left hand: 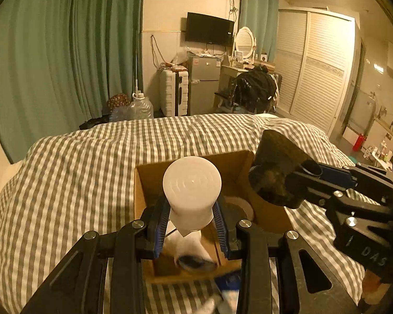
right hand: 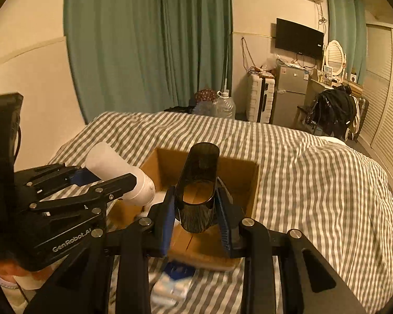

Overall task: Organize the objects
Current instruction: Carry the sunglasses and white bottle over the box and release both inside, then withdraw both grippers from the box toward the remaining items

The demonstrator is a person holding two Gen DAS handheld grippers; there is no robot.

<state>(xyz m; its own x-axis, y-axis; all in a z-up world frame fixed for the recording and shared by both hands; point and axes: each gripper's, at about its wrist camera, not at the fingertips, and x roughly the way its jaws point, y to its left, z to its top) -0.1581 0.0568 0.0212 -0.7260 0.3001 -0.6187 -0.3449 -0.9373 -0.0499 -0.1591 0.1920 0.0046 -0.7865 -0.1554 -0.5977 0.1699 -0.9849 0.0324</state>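
My left gripper (left hand: 191, 225) is shut on a white plastic bottle (left hand: 191, 191), held over an open cardboard box (left hand: 149, 172) on the bed. The bottle also shows in the right wrist view (right hand: 118, 172). My right gripper (right hand: 196, 217) is shut on a dark translucent cup (right hand: 199, 183), held over the same box (right hand: 251, 183). The cup also shows in the left wrist view (left hand: 277, 172), above the box's right wall. Inside the box lie a roll of tape (left hand: 238, 206) and a blurred white item (left hand: 191, 251).
The box sits on a grey-and-white checked bedspread (left hand: 78, 183). A blue-and-white packet (right hand: 173, 280) lies on the bed in front of the box. Beyond the bed stand water jugs, a suitcase, a small fridge (left hand: 204, 83) and a chair with black clothes.
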